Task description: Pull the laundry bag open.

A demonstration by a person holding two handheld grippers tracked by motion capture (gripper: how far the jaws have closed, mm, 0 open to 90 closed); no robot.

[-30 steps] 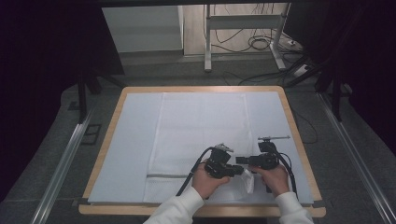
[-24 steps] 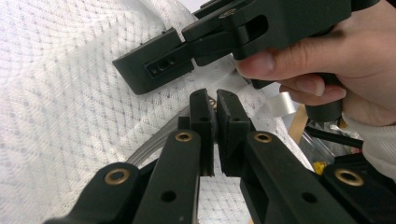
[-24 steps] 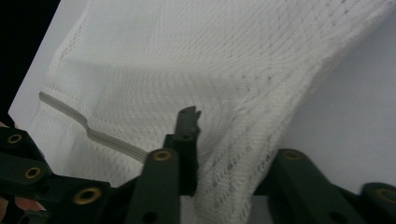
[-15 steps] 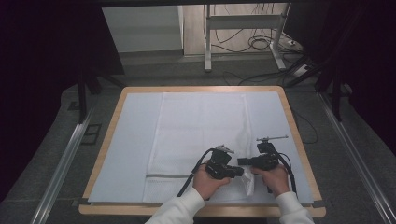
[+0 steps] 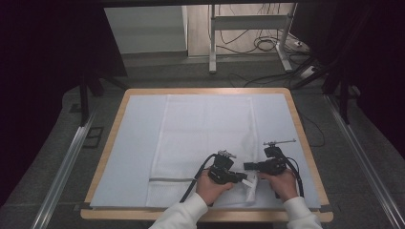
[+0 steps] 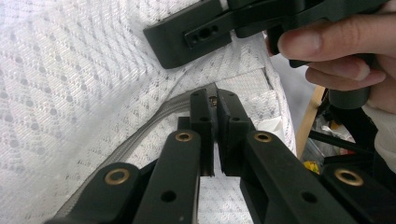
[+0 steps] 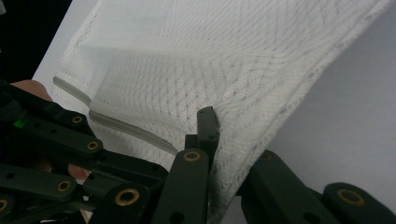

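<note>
A white mesh cloth [image 5: 205, 133] with a grey zip band [image 5: 172, 180] near its front edge lies flat on the pale blue mat [image 5: 136, 143]. Both hands work at its near right corner, which is raised off the mat. My left gripper [image 5: 245, 177] points right; in the left gripper view its jaws [image 6: 215, 100] are shut on the cloth's edge where the grey band [image 6: 154, 121] ends. My right gripper [image 5: 248, 167] points left toward it. In the right gripper view, this gripper [image 7: 215, 127] is shut on a lifted fold of the mesh [image 7: 187, 60].
The mat covers a wood-rimmed table [image 5: 114, 124]. Metal rails [image 5: 67, 162] run along both sides on the floor. A stand's legs and cables [image 5: 267, 45] sit beyond the far edge. The two grippers are nearly tip to tip.
</note>
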